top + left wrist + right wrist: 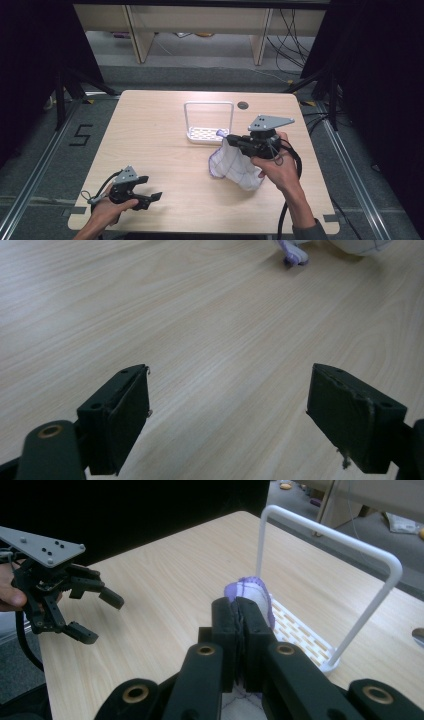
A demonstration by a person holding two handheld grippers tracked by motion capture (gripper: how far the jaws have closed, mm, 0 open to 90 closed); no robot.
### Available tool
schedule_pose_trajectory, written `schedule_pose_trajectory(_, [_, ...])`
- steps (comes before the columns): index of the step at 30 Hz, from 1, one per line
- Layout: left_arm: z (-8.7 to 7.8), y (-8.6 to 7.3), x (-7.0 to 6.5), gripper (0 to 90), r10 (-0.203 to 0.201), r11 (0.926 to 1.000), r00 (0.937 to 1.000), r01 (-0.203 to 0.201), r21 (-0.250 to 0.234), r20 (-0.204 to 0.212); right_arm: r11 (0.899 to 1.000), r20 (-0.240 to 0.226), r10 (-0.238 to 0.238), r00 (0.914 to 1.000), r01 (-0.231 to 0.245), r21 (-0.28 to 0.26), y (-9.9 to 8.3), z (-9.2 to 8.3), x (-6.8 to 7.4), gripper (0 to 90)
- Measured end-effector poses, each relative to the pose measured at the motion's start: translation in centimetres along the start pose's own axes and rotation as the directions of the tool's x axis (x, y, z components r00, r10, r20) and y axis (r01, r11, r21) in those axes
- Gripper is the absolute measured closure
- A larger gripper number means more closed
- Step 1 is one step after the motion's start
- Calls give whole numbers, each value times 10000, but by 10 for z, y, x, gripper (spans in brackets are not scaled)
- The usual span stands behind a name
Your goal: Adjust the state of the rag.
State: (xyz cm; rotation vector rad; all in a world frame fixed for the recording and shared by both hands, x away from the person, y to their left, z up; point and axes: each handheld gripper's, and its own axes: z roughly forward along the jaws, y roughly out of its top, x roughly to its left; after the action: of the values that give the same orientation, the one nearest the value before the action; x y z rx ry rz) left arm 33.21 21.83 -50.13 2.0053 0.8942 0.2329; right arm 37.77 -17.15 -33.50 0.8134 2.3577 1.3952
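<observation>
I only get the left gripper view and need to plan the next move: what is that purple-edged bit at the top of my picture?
Observer: It is the low end of a white cloth with purple trim, hanging from the right tongs, which are shut on its edge.
Operator: Is the cloth on the table?
Observer: Mostly lifted; the high view shows it dangling, its bottom at or near the tabletop.
Operator: What lies beyond it?
Observer: A white rack with a tall hoop-shaped bar and a slotted base, right behind the held cloth.
Operator: And my own tongs?
Observer: The left tongs are open and hold nothing, near the table's front left corner.
</observation>
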Motion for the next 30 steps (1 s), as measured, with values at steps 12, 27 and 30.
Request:
schedule_pose_trajectory(12, [63,42,-29,304,682,9969,9914,-634,-459,1116,9999,131,142,9998,-142,66,-7,-10,-5,882])
schedule_pose_trajectory(27, [135,74,-41,455,72,9996,9901,-35,-262,1398,9991,114,388,9992,-386,-157,-6,-8,-3,881])
schedule_pose_trajectory(30, [144,78,-43,509,343,9991,9912,-307,-304,1278,9990,-43,427,9991,-428,-119,-5,-8,-3,881])
